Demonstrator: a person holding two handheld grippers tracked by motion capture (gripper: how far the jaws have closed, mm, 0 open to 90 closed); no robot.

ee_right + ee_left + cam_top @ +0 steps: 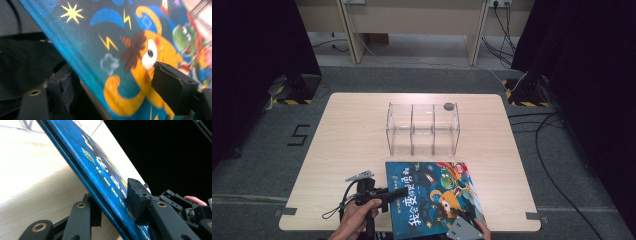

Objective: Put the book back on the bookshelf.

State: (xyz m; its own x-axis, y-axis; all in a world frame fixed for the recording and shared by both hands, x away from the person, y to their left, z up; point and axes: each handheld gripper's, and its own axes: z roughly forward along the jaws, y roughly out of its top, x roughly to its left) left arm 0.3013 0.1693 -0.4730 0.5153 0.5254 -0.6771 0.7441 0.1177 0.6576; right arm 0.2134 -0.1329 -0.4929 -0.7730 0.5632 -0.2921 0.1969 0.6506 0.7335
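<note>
Picture book (pixel 432 197) held by both tongs
L gripper (pixel 401 192) clamps spine edge to steady it; R gripper (pixel 107 90) jaws straddle near edge, apparently not clenched yet.

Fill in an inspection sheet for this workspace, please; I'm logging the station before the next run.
Surface: light wooden table, bare around the items.
Job's things: blue picture book at the near edge; clear three-compartment organizer behind it, compartments bare.
Clutter: small grey round object at the organizer's far right corner.
Grippers: left claw shut on the book's left edge; right claw straddles the book's near right part, jaws wide, grip not certain.
Cables: left claw's cable loops on the table; black cables on the floor, right.
Surroundings: grey floor, black curtains, wooden bench behind.
</note>
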